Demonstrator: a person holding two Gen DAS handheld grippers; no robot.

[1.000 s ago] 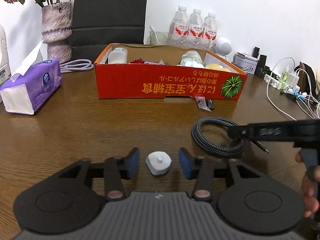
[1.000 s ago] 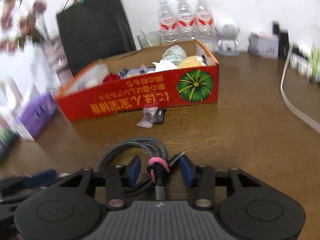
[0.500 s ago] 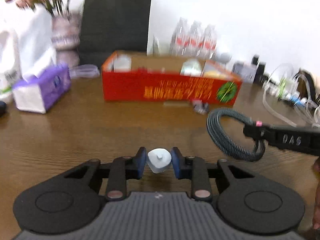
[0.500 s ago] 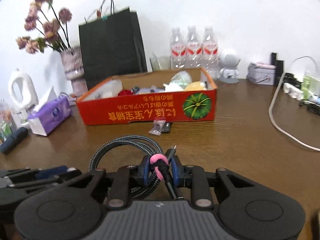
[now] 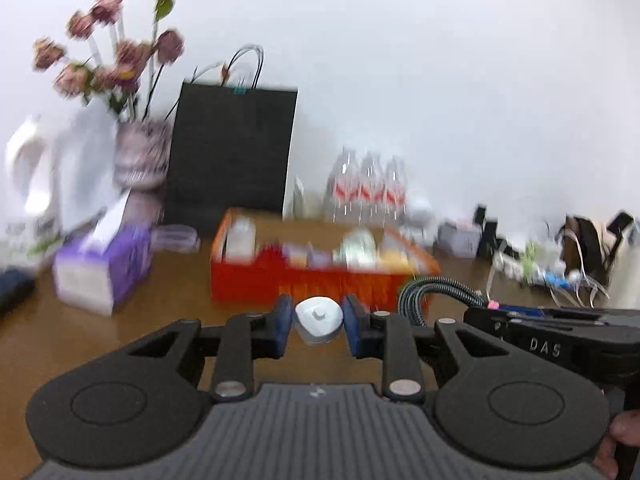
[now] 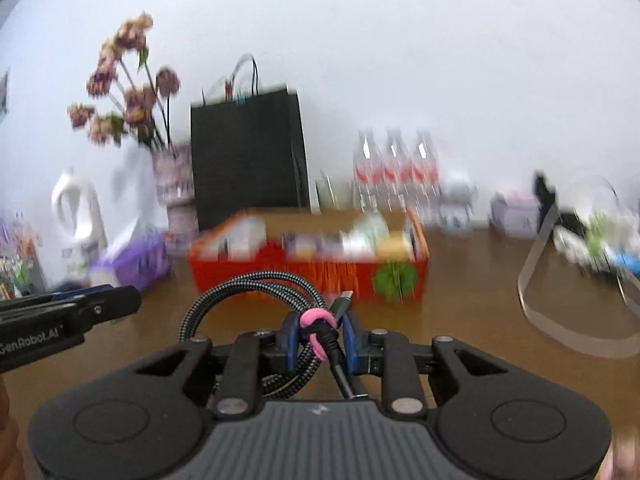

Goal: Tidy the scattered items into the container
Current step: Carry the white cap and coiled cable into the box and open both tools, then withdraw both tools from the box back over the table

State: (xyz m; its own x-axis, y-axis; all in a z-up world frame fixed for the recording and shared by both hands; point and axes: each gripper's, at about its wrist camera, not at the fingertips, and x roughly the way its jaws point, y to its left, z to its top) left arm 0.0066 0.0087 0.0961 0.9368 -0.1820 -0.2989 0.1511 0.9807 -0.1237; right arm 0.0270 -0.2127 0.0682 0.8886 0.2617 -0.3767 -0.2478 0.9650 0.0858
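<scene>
carry step, both hands loaded. left gripper [image 5: 319, 322] clamped on the small white cap-like piece [image 5: 319, 319], blue pads pressing both sides, piece clear of the wooden table [image 5: 160, 304]. right gripper [image 6: 320, 334] clamped on the braided cable coil [image 6: 248, 288] right at the pink tie [image 6: 317, 322] — loop sticks out ahead to the left, plug end [image 6: 342, 298] poking up past the pads. jaws closed in within the last second, each with its item between them. beyond, red cardboard box [image 6: 280, 276] dead ahead, open top, already partly filled. behind it black paper bag [image 5: 232, 152], water bottles [image 6: 394, 168], vase of flowers [image 5: 140, 156] — all blurred.

next: probably forward over the near wall of the box, high enough for the dangling coil to clear the rim, then release over a free spot inside. likely snag: loop catching on the box edge.
</scene>
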